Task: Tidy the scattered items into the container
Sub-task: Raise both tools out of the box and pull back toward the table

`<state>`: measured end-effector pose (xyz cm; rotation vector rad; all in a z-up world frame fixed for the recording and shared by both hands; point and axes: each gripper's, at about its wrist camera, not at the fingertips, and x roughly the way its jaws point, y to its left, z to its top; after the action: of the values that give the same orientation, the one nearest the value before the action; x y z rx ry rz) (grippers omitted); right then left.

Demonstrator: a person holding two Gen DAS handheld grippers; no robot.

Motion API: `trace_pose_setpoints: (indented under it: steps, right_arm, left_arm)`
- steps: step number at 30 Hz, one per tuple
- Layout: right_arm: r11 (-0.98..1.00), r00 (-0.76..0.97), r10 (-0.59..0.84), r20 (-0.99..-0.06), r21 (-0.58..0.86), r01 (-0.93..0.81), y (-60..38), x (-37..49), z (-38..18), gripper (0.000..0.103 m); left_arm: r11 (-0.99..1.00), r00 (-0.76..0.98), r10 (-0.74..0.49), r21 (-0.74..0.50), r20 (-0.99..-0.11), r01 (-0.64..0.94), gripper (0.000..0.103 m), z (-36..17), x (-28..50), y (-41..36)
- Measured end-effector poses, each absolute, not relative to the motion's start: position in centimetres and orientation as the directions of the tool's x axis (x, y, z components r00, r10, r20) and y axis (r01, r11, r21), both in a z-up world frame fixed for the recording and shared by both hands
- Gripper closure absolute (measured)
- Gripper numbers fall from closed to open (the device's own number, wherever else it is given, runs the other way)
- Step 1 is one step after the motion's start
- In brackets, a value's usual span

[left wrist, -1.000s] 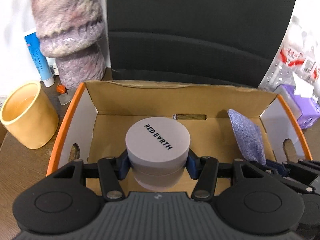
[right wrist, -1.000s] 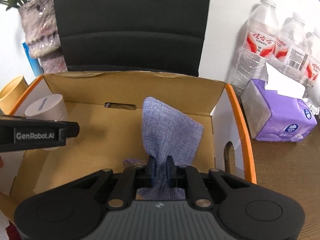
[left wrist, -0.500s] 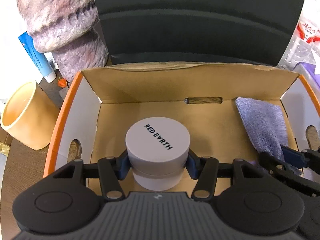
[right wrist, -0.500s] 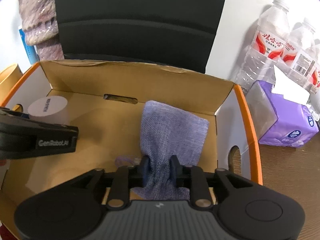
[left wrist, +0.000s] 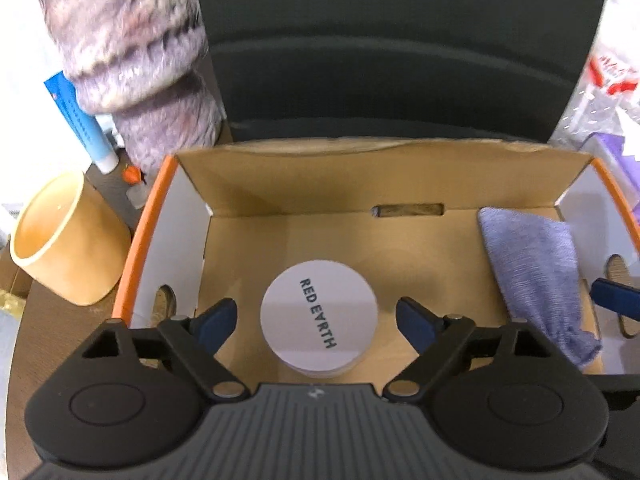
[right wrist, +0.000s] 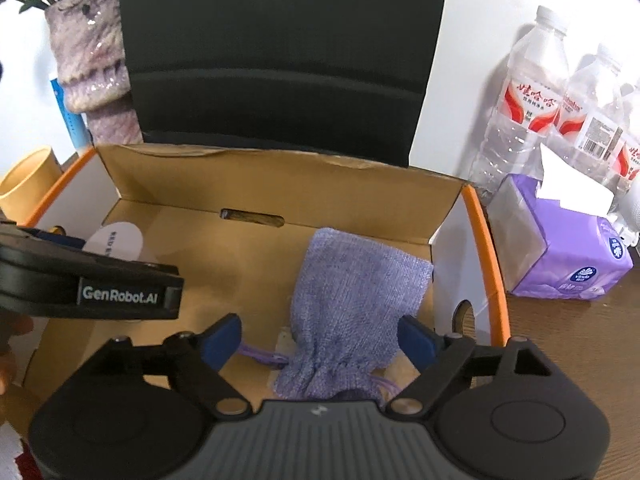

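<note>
White round jar marked RED EARTH sits upright on the floor of the cardboard box, left-centre, lid up. Left gripper spread wide around it, blue fingertips on either side of the jar with clear gaps, not touching, holding nothing. From the right wrist view the jar shows only partly behind the left gripper body labelled GenRobot.AI.

Purple knit drawstring pouch lies flat on the box floor at the right side, closed end pointing near, cords trailing left of its neck. Right gripper also wide open, blue fingertips flanking the pouch's gathered neck; right tip looks just beside the fabric, contact cannot be told. Nothing gripped. In the left wrist view the pouch sits near the right wall, with one blue tip of the right gripper just right of it.

Box has orange top edges, white inner side walls with cut handle holes, and a slot in the far wall.

Outside, left: yellow cup just beside the box's left wall, fuzzy purple-grey vase far left, blue tube behind the cup. Far: black chair back. Right: purple tissue pack near the box's right wall, water bottles behind it. Brown table.
</note>
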<state>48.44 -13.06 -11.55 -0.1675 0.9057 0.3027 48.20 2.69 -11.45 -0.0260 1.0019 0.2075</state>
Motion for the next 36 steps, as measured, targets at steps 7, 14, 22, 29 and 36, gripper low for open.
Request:
trace_pose_setpoints:
  steps: [7, 14, 22, 29, 36]
  right_arm:
    - [0.945, 0.605, 0.23, -0.763, 0.026, -0.326, -13.9, 46.6, -9.7, 0.0]
    - [0.95, 0.637, 0.241, -0.732, 0.046, -0.308, -14.7, 44.1, -6.8, 0.0]
    - [0.947, 0.669, 0.236, -0.704, 0.013, -0.32, -14.6, 40.2, -3.9, 0.0]
    - [0.945, 0.709, 0.234, -0.665, -0.014, -0.326, -14.7, 36.3, -0.7, 0.0]
    - [0.947, 0.737, 0.209, -0.643, -0.054, -0.316, -15.0, 32.4, 0.9, 0.0]
  left_arm:
    - [0.981, 0.604, 0.177, 0.087, -0.777, -0.175, 0.0, -8.6, 46.0, 2.2]
    - [0.974, 0.671, 0.196, 0.065, -0.715, -0.216, 0.0, -4.8, 42.9, 2.1]
    - [0.977, 0.698, 0.179, 0.042, -0.693, -0.209, 0.0, -1.8, 38.7, 1.6]
    - [0.979, 0.742, 0.17, 0.028, -0.648, -0.2, 0.0, 1.1, 34.3, 0.9]
    - [0.975, 0.779, 0.17, -0.01, -0.604, -0.22, 0.0, 2.5, 29.7, 1.0]
